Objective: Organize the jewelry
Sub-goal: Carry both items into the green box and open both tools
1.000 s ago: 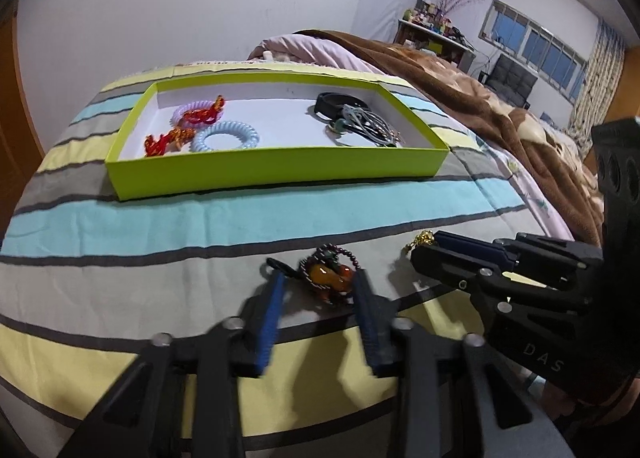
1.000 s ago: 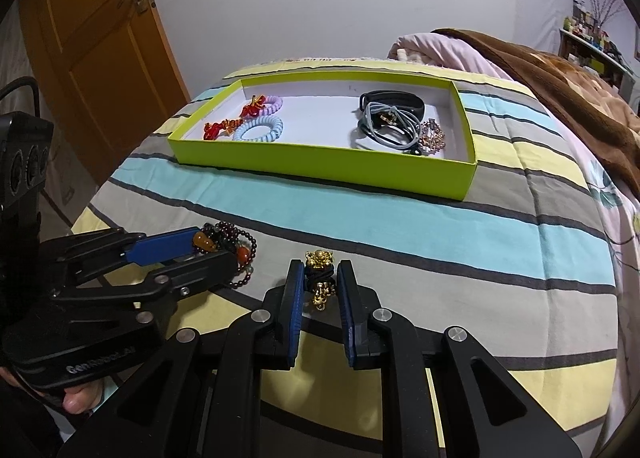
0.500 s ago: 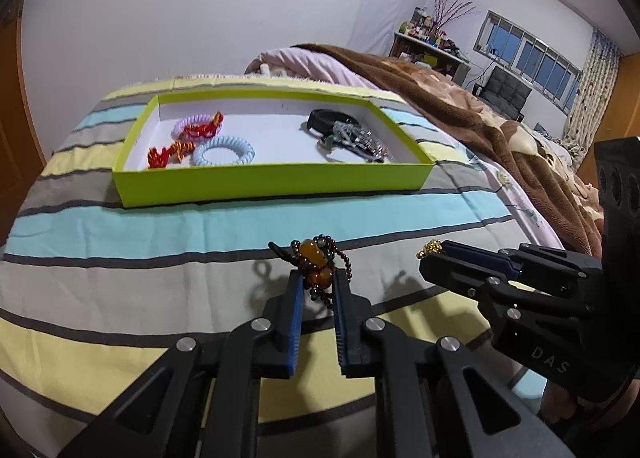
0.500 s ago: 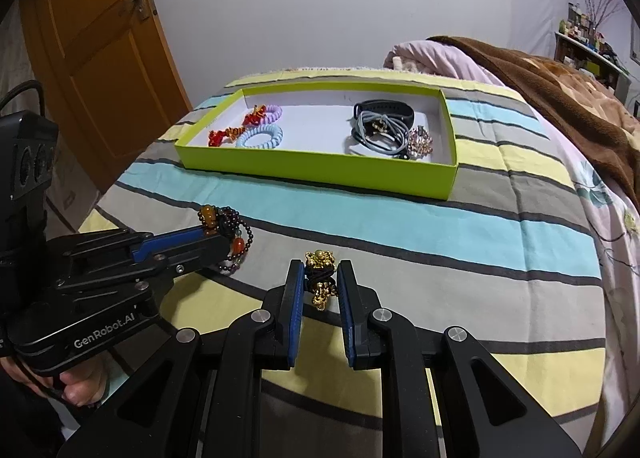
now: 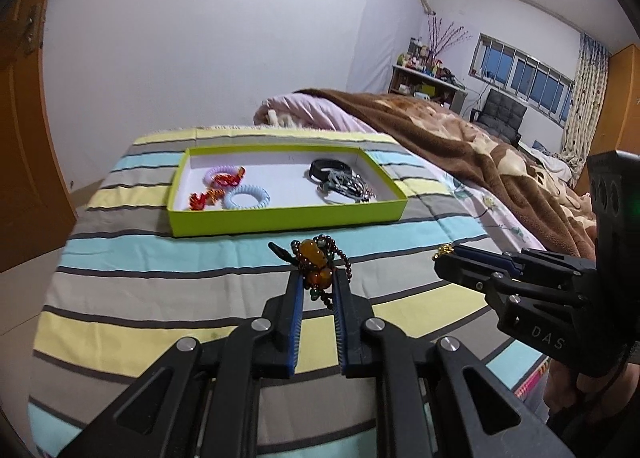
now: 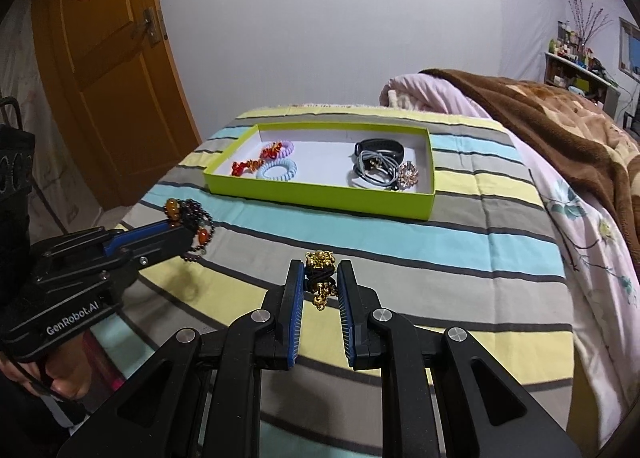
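Note:
My left gripper (image 5: 316, 282) is shut on a dark bead bracelet with amber stones (image 5: 316, 262) and holds it above the striped bedspread; it also shows in the right wrist view (image 6: 190, 217). My right gripper (image 6: 319, 282) is shut on a black cord bracelet with gold charms (image 6: 319, 276), also lifted; its gold tip shows in the left wrist view (image 5: 443, 250). Ahead lies a lime-green box (image 5: 280, 217) (image 6: 320, 199) holding hair ties on the left and dark and grey bands on the right.
The striped bedspread (image 5: 160, 290) covers the bed end. A brown blanket (image 5: 460, 145) and pink quilt lie to the right. An orange wooden door (image 6: 112, 77) stands at the left. A shelf and windows are far right.
Both grippers have risen and pulled back from the bed. The left gripper closed on the amber bead bracelet and lifted it. The right gripper kept its gold-charm bracelet.

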A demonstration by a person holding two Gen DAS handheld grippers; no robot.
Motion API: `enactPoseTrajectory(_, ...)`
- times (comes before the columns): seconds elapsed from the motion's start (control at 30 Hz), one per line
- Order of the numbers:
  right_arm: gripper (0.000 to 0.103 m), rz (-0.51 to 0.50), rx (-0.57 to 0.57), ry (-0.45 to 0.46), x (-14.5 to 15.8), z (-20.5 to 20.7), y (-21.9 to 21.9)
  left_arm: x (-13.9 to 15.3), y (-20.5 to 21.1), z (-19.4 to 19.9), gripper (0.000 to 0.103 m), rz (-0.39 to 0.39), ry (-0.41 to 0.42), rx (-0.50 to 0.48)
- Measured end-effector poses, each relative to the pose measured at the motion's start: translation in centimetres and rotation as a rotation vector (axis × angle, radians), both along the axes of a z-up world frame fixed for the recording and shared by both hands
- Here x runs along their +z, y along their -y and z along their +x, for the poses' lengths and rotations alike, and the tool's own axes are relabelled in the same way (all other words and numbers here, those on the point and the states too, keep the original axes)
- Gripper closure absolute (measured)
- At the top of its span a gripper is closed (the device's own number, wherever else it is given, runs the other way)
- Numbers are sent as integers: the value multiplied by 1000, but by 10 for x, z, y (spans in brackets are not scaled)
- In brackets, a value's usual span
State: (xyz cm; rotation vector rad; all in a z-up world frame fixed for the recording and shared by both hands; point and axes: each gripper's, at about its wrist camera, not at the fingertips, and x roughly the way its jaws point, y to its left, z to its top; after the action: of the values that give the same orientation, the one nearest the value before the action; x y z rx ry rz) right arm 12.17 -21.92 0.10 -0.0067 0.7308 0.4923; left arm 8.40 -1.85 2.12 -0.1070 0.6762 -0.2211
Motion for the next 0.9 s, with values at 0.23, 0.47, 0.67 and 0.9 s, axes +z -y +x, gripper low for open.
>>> enactPoseTrajectory(0.23, 86, 7, -5, 44, 17, -22, 3, 13, -6, -15, 88, -9, 30, 17)
enactPoseTrajectory(0.47, 86, 8, 0, 72, 27, -29, 4, 20, -6, -22, 88, -9, 52, 17)
enactPoseTrajectory(0.67, 86, 3, 3, 77, 29, -24, 2, 21, -7, -21, 88, -10, 55, 18)
enactPoseTrajectory(0.9, 86, 1, 8, 84, 31, -13, -1, 22, -11, -8, 88, -5, 57, 28)
